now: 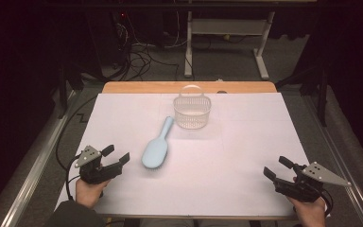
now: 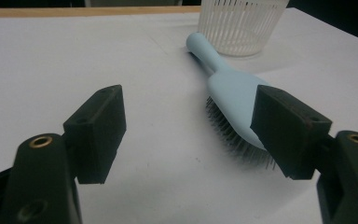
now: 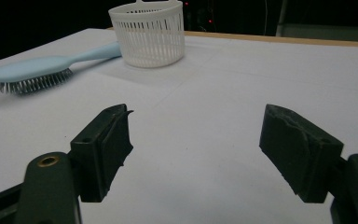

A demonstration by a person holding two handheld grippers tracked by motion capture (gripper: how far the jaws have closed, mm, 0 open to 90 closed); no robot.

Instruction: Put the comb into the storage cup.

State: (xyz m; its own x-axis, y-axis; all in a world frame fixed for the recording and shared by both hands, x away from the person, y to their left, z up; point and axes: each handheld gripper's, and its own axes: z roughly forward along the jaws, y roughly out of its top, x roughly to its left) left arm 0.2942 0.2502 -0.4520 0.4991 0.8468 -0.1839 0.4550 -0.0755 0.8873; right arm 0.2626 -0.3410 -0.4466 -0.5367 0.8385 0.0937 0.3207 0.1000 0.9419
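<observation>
A white sheet (image 1: 246, 142) covers a table, with a strip of bare wood (image 1: 137, 88) showing along the far edge. A pale blue hairbrush (image 1: 156, 145) lies bristles down near the middle of the sheet, slightly left of centre. Its handle points toward the far edge and ends just beside a white slotted basket (image 1: 192, 112) that stands upright near the far edge.

The left gripper (image 1: 116, 156) rests low at the near left of the sheet, held in a hand (image 1: 90, 189). Its jaws stand wide apart with nothing between them, and it is aimed at the brush head, which lies near its tips but apart from them. In the left gripper view the brush head (image 2: 235, 100) sits just behind the right jaw.

The right gripper (image 1: 278, 168) is at the near right corner, close to the sheet's right edge, jaws also spread wide and empty. A broad stretch of bare sheet lies between it and the brush, and more open sheet lies to the right of the basket.
</observation>
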